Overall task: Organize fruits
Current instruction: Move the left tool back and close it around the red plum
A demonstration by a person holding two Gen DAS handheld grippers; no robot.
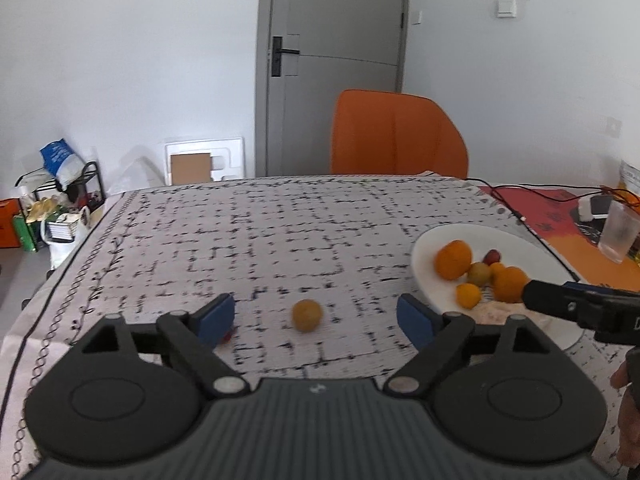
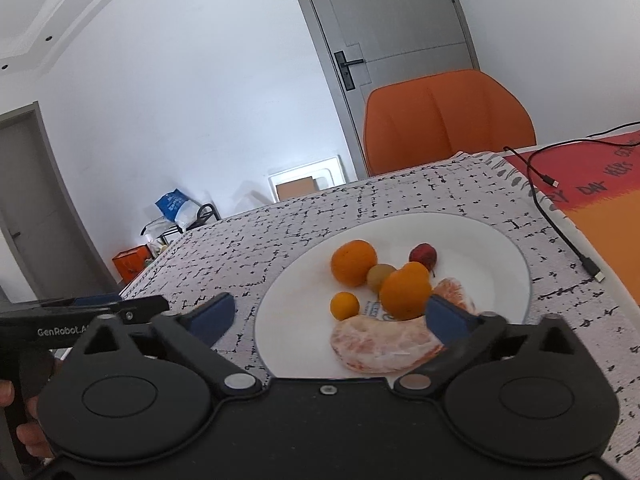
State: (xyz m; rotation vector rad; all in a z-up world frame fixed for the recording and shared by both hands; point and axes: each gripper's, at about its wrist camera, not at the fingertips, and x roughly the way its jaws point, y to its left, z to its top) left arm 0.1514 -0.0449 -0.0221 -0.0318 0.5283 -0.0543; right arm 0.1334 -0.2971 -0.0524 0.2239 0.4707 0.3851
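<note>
Both tools gape wide, empty: left tool (image 1: 316, 314) around a small round yellow-orange fruit (image 1: 306, 315), right tool (image 2: 328, 312) over the white round plate (image 2: 516, 256) at twelve o'clock.

Open cloth (image 1: 280, 232) left of the crowded plate (image 2: 500, 248).

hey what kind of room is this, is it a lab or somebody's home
Most likely a home dining area: a cloth-covered table with an orange chair pushed up to it, a white plate of fruit, and a grey interior door behind.
</note>
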